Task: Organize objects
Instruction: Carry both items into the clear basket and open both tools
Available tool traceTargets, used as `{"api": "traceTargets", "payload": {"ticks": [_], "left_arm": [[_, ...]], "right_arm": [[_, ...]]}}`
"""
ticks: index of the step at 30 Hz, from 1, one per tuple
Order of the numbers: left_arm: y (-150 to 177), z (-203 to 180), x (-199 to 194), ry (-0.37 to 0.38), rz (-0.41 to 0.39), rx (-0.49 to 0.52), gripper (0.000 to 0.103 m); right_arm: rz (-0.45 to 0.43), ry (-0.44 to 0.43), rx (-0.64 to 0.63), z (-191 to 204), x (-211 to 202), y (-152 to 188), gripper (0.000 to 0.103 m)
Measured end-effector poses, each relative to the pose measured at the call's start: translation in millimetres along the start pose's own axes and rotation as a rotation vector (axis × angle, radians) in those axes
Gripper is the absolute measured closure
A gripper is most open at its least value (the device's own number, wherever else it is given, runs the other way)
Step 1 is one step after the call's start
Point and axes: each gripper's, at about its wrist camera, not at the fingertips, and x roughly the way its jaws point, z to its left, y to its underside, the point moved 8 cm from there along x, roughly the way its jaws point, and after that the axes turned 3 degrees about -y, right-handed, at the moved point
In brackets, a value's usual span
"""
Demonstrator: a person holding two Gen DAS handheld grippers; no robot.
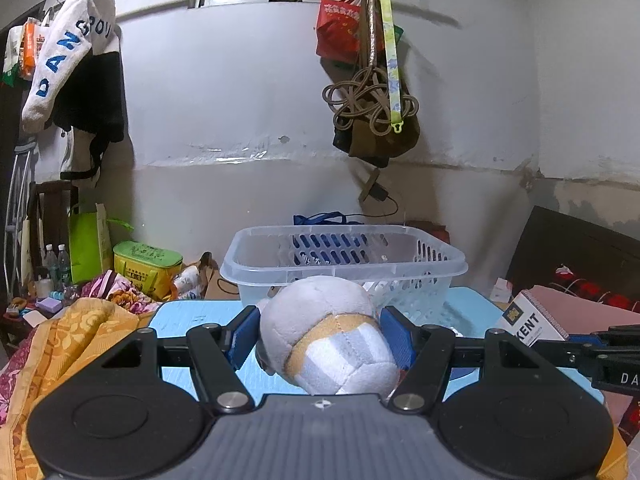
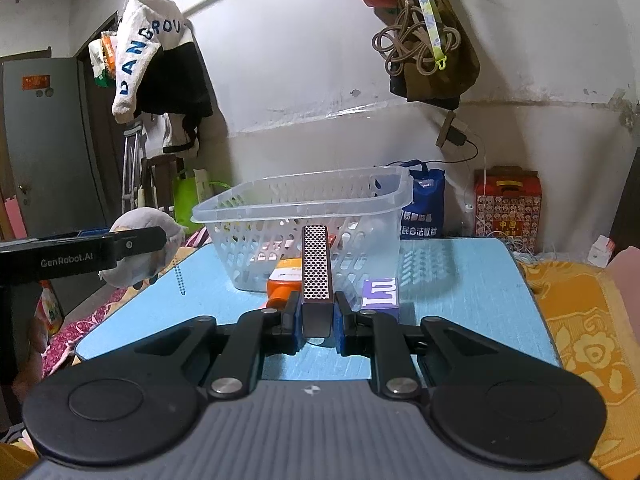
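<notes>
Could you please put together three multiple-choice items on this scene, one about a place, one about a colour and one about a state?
1. Where does the clear basket stand?
A. on the blue table
B. on the floor
C. on a chair

2. What colour is the small box on the table beside the right tool?
A. green
B. purple
C. black

3. What does the left tool hold?
A. nothing
B. a bottle
C. a soft ball

Answers:
1 A: the basket's base rests on the blue tabletop.
2 B: its face is purple with white letters.
3 C: the blue pads press both sides of the grey and white plush ball.
</notes>
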Motion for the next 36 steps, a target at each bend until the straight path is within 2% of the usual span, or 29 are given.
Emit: {"api": "traceTargets", "payload": {"ticks": [13, 17, 19, 23, 26, 29, 33, 34, 35, 36], "left_arm": [[-3.3, 2.3, -5.2, 0.014, -0.027, -0.015, 0.034], [-15.9, 1.2, -10.3, 0.028, -0.079, -0.024, 0.034], [-29.0, 0.2, -3.7, 0.046, -0.09, -0.045, 0.034], [-66.2, -5.2, 28.6, 0.075, -0.085, -0.094, 0.034], [-93.8, -9.8, 67.4, 0.061, -0.061, -0.096, 0.034], [-102.6, -4.9, 113.1, -0.001, -0.006, -0.086, 0.034], [-88.4, 6.5, 157.8, -0.045, 0.082, -0.106, 0.033], [-84.2, 6.9, 164.4, -0.051, 0.096, -0.097, 0.033], [-81.2, 6.5, 169.2, -0.053, 0.108, -0.085, 0.033], [-77.9, 6.5, 172.5, -0.051, 0.116, -0.087, 0.031]], "right_arm": [[-0.021, -0.007, 0.001, 1.1, -2.8, -4.5, 0.085], [-0.073, -0.019, -0.008, 5.4, -1.3, -22.5, 0.085], [-0.106, -0.014, -0.051, 11.8, 5.6, -40.4, 0.085], [-0.125, -0.02, -0.084, 17.6, 42.1, -86.3, 0.085], [-0.083, 0.002, -0.071, 4.4, 87.5, -112.5, 0.085], [-0.01, 0.003, -0.017, -13.7, 129.9, -118.5, 0.085], [0.045, 0.009, -0.018, -21.9, 157.2, -107.5, 0.085], [0.052, -0.002, -0.025, -21.0, 161.3, -104.8, 0.084], [0.065, -0.018, -0.025, -19.8, 163.1, -102.7, 0.073], [0.07, -0.017, -0.018, -19.8, 162.7, -101.9, 0.047]]}}
